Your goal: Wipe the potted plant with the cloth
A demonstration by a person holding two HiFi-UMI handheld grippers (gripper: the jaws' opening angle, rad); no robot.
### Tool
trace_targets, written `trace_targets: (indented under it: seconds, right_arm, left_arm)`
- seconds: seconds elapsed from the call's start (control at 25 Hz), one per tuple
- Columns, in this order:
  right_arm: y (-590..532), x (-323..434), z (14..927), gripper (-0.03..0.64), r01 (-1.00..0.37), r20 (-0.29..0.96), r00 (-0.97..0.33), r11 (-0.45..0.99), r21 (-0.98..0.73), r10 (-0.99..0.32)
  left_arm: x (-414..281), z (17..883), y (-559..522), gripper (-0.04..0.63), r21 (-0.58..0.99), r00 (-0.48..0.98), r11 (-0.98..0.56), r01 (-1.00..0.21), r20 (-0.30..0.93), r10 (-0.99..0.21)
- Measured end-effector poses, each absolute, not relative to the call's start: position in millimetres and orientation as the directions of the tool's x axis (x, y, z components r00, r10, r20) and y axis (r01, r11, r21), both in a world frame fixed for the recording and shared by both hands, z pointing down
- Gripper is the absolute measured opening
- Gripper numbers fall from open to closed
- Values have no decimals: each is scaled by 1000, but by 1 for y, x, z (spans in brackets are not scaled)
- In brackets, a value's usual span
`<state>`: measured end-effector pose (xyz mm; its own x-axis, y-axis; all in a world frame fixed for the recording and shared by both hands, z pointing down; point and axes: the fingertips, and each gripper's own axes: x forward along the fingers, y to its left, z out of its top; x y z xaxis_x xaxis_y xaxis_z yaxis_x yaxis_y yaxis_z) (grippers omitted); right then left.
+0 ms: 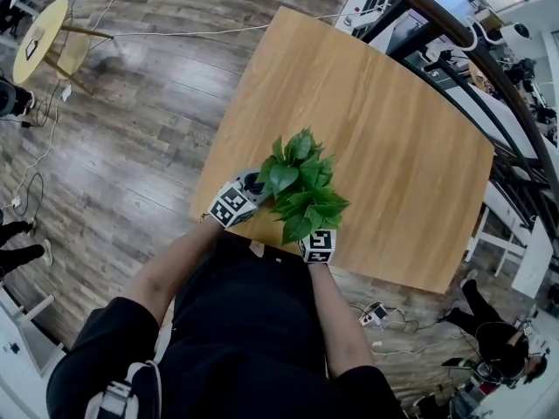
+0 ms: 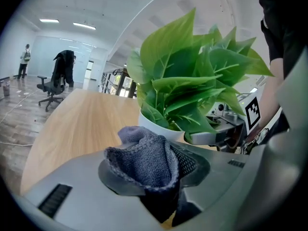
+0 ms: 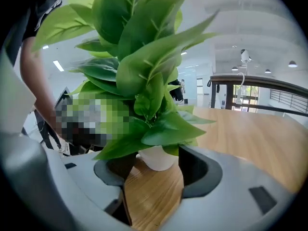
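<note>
Seen from above, a person in a black top reaches both forearms to the near edge of the desk (image 1: 393,147), elbows bent. The left forearm (image 1: 170,269) angles in from the left. The left gripper (image 2: 150,166), with its marker cube (image 1: 229,206) facing up, has its jaws closed on a bunched grey cloth (image 2: 142,153). The right forearm (image 1: 336,321) runs nearly straight ahead. The right gripper (image 3: 156,172) sits at the same edge, just right of the left one (near, but apart). Its jaws are spread wide, with a white pot (image 3: 155,157) standing between their tips; contact with the pot cannot be made out.
</note>
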<state>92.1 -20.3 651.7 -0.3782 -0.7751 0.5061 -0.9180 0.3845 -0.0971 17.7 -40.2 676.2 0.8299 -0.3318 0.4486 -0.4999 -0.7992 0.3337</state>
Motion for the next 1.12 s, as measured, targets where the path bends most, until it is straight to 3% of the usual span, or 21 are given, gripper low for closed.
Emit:
trace_targets:
  seconds: [0.28,0.52,0.76,1.12]
  right_arm:
    - [-12,89,667,285,-905,510,-412,405,-132,-755]
    - [6,44,651,285,-787,506,-563,611,-87,-653]
    - [3,87,652,285,-829,507,-520,549,-106,-687]
    - [-15,111,650,288,-752,512,-585,657,-53,-629]
  left_arm:
    - [30,674,-19,176,372,840,-787,-492,441,-316]
    - [28,676,-33,176,352,829,-783,-512,441,-344]
    - [16,675,-49,176,357,808,-749,-558,439,-393]
    - [19,675,-56,176,329,794,-754,-569,458,-400]
